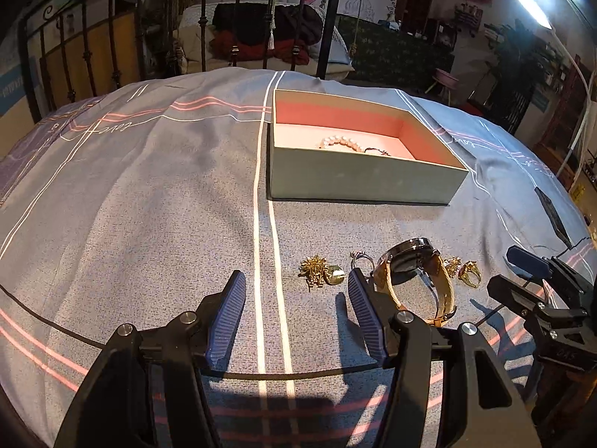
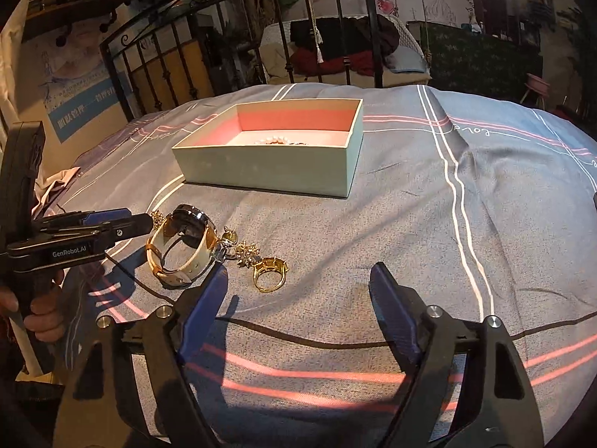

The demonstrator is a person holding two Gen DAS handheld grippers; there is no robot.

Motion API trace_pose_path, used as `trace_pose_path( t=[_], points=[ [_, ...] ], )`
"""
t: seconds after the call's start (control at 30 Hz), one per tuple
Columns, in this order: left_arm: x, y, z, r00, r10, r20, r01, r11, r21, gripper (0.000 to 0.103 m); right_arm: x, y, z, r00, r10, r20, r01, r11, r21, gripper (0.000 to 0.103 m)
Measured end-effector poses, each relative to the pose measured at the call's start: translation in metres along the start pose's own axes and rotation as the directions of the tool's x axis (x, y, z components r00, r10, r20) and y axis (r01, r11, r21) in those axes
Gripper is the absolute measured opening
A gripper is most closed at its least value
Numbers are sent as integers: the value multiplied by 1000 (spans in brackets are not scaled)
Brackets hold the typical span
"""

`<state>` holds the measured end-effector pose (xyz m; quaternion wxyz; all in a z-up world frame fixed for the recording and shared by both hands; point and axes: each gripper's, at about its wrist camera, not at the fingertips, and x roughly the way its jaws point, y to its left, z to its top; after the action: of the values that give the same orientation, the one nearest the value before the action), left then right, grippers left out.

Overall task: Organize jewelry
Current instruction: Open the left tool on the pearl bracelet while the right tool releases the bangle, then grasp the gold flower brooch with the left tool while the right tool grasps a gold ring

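An open teal box (image 1: 358, 175) with a pink inside sits on the bed; a pearl bracelet (image 1: 341, 142) and a dark thin piece lie in it. The box also shows in the right wrist view (image 2: 268, 171). In front of it lie a gold watch (image 1: 414, 276), a gold brooch (image 1: 315, 269), a silver ring (image 1: 361, 258) and a gold ring (image 1: 471, 272). My left gripper (image 1: 296, 283) is open, just left of the watch. My right gripper (image 2: 298, 280) is open, right of the gold ring (image 2: 269, 273) and watch (image 2: 183, 246).
The grey-blue bedspread (image 1: 149, 194) with white and pink stripes covers the bed. A black iron bed frame (image 1: 201, 26) stands behind it. A dark flat object (image 1: 552, 212) lies at the bed's right edge. A hand (image 2: 41, 313) holds the left gripper's handle.
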<state>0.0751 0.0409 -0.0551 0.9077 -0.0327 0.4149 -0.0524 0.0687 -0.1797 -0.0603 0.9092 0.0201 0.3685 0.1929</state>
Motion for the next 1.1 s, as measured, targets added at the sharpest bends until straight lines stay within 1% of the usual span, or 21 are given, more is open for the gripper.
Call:
trace_pose_path(
  t=[0.13,0.2,0.27,0.37,0.5,0.63,0.67,0.77,0.9,1.03,1.1],
  points=[
    [1,-1,5,999,-30,13,30,999,-13,50,0,1,-2,1000,4,-5,-4,1000,-8,77],
    [3,-2,7,999,-50,13,51,998,-23,44,2,1,-2,1000,8,-15,-9,1000,-7,74],
    [6,0,9,997,-80,14,80,996,-49,42,3,2,-3,1000,12,-26,-13,1000,-8,68],
    [9,5,10,993,-114,19,116,989,-92,39,6,4,-1,999,14,-37,-14,1000,-22,63],
    [14,12,10,993,-121,12,122,984,-132,36,11,9,0,999,13,-51,-15,999,-51,62],
    [18,10,9,995,-103,11,104,988,-115,31,18,19,4,998,-4,-65,-3,995,-100,62],
    [19,8,9,995,-99,13,100,989,-105,28,19,21,4,998,-7,-67,0,994,-109,62],
    [21,6,9,996,-91,11,92,992,-88,15,20,24,4,997,-11,-72,2,993,-118,62],
    [19,4,7,997,-78,26,80,994,-70,13,20,23,3,997,-9,-73,1,993,-116,62],
    [15,17,9,989,-142,35,146,978,-150,13,22,26,3,997,-24,-76,13,990,-143,62],
    [11,23,12,986,-161,46,166,970,-179,13,24,27,5,996,-29,-81,16,988,-157,57]
  ],
)
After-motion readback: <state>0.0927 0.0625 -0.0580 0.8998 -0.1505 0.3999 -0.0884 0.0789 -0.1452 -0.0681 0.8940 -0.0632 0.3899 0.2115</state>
